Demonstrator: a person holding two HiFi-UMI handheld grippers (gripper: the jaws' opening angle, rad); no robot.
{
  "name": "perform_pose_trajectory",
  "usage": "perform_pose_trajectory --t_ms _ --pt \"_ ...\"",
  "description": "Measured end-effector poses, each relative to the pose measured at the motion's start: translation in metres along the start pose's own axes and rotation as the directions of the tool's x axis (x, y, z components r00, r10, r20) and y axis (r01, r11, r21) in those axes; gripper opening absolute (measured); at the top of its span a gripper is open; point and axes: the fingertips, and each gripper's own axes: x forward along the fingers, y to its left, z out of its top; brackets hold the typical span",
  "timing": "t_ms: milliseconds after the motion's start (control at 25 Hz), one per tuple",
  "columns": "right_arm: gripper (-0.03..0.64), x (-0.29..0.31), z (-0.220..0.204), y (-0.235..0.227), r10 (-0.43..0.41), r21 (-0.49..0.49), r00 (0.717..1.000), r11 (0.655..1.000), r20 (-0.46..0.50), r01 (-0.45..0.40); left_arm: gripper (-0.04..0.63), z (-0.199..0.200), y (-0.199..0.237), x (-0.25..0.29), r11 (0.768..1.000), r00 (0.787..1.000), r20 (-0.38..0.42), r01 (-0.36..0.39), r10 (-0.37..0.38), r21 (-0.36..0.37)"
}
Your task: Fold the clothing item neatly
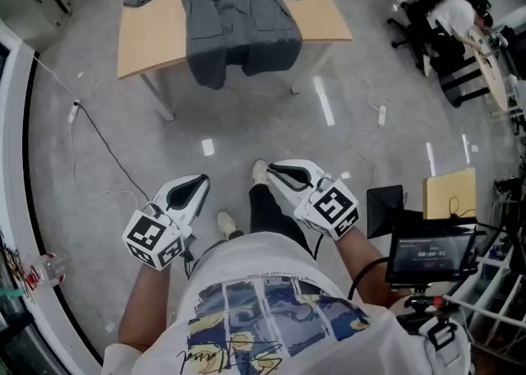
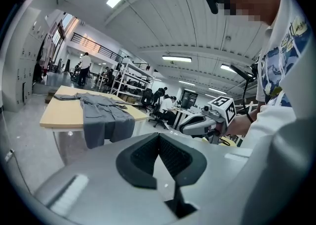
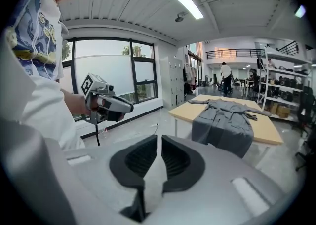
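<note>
2 empty grippers facing the grey garment (image 1: 238, 11)
The left gripper (image 1: 197, 181) is holding its jaws together, the right gripper (image 1: 276, 169) nearly so; the garment is lying spread on the surface (image 1: 148, 36), well ahead of both.

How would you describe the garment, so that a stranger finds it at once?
Find the light wooden table on the grey floor. A grey long-sleeved garment lies spread on it, hem hanging over the near edge. It is the only clothing there.
</note>
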Motion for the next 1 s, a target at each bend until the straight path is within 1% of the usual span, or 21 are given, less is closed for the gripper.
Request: perform_pose_trajectory --t_ms 200,360,560,640,760,880,1000 --pt "0.018 0.01 0.014 -0.044 0.003 -0.001 1.0 1.0 0.024 -0.003 0.008 0.021 0.019 0.039 1.0 1.0 -0.013 0.007 -0.006 0.014" --pt "0.018 0.021 0.029 -0.094 0.013 -0.014 0.999 1.0 0.052 -0.012 0.008 0.047 0.038 0.078 0.999 1.0 -0.024 -0.001 0.002 0.04" --pt "0.018 0.026 0.04 -0.16 0.028 -0.033 0.998 0.999 0.058 -0.026 0.008 0.081 0.06 0.139 0.998 1.0 -0.021 -0.018 0.019 0.052" --pt "0.018 0.028 0.041 -0.182 0.035 -0.043 0.997 0.999 0.066 -0.032 0.008 0.09 0.066 0.158 0.997 0.999 -0.028 -0.031 0.033 0.07" --pt "0.018 0.027 0.041 -0.199 0.04 -0.048 0.996 0.998 0.079 -0.036 0.008 0.098 0.066 0.171 0.994 0.998 -0.031 -0.052 0.055 0.1" --pt "0.018 0.034 0.039 -0.216 0.044 -0.037 0.996 0.998 0.079 -0.041 0.008 0.106 0.072 0.182 0.994 0.997 -0.021 -0.071 0.073 0.088" --pt "0.02 0.055 0.041 -0.24 0.047 -0.018 0.997 0.999 0.067 -0.045 0.008 0.113 0.093 0.197 0.994 0.997 -0.027 -0.072 0.074 0.079"
